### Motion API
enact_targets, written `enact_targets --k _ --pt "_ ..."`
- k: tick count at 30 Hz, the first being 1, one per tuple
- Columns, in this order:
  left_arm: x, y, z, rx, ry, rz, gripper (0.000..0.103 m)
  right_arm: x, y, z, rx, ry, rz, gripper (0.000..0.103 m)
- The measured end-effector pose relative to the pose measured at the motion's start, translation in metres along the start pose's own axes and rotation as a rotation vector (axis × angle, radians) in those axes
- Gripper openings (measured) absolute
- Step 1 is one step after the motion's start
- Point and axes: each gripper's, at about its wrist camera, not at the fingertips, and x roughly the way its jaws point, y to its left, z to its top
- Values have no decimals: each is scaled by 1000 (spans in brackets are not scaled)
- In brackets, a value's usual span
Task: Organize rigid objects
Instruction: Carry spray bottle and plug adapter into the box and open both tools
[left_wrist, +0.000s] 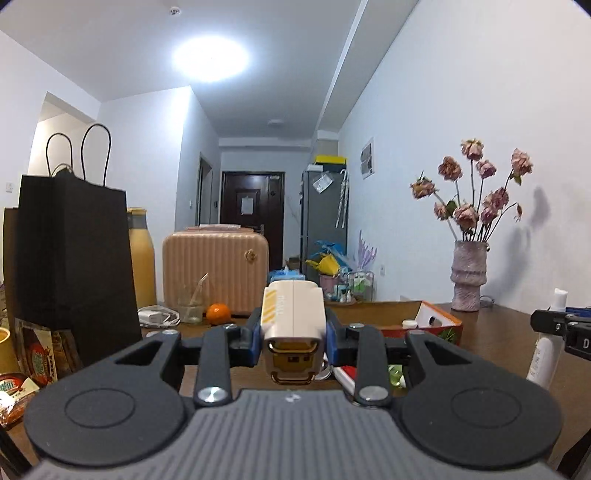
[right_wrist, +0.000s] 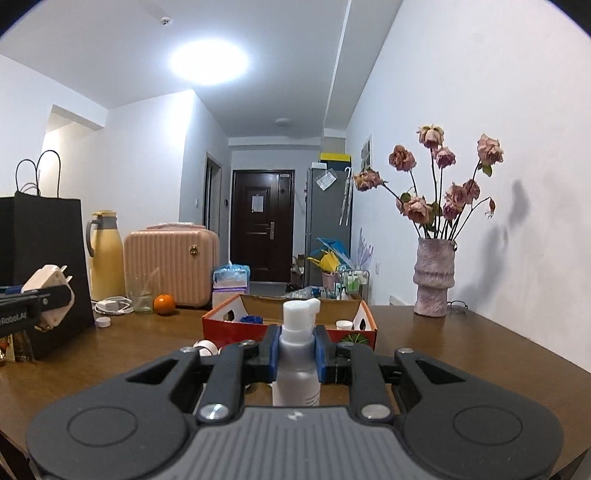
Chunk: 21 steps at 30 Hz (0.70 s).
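My left gripper (left_wrist: 293, 336) is shut on a beige plug adapter (left_wrist: 293, 314) with yellow stripes, held above the table in front of an open red cardboard box (left_wrist: 439, 321). My right gripper (right_wrist: 297, 349) is shut on a white pump bottle (right_wrist: 297, 354), upright, just before the same box (right_wrist: 288, 326). In the right wrist view the left gripper (right_wrist: 40, 299) with the adapter (right_wrist: 48, 284) shows at the far left. In the left wrist view the right gripper (left_wrist: 565, 328) and bottle (left_wrist: 546, 354) show at the far right. The box holds a blue item (right_wrist: 251, 319) and a white cap (right_wrist: 344, 325).
On the brown table (right_wrist: 443, 354) stand a black paper bag (left_wrist: 70, 258), a yellow thermos (right_wrist: 105, 254), a pink case (right_wrist: 171, 264), a glass (right_wrist: 142, 291), an orange (right_wrist: 163, 303), a white charger (right_wrist: 112, 305) and a vase of dried roses (right_wrist: 434, 280). Snack packs (left_wrist: 33, 362) lie at the left.
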Motion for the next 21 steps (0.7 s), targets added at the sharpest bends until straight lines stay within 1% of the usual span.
enact_targets --k 2,5,10,15,18,21 --pt "-3 -1 1 1 -17 -10 32 -1 0 3 0 -5 -2 18" --pt "-1 -1 2 -3 -15 -23 32 1 -4 3 11 -16 -13 18" --pt "23 -1 0 8 9 -33 32 20 -9 4 20 0 -19 18" --pt "74 0 8 9 21 -54 32 61 -11 15 -13 4 -14 18" --pt "112 -1 17 7 25 -76 32 96 -18 29 -17 2 14 18" --pt "154 -3 27 15 18 -66 32 132 -25 44 -13 9 41 18"
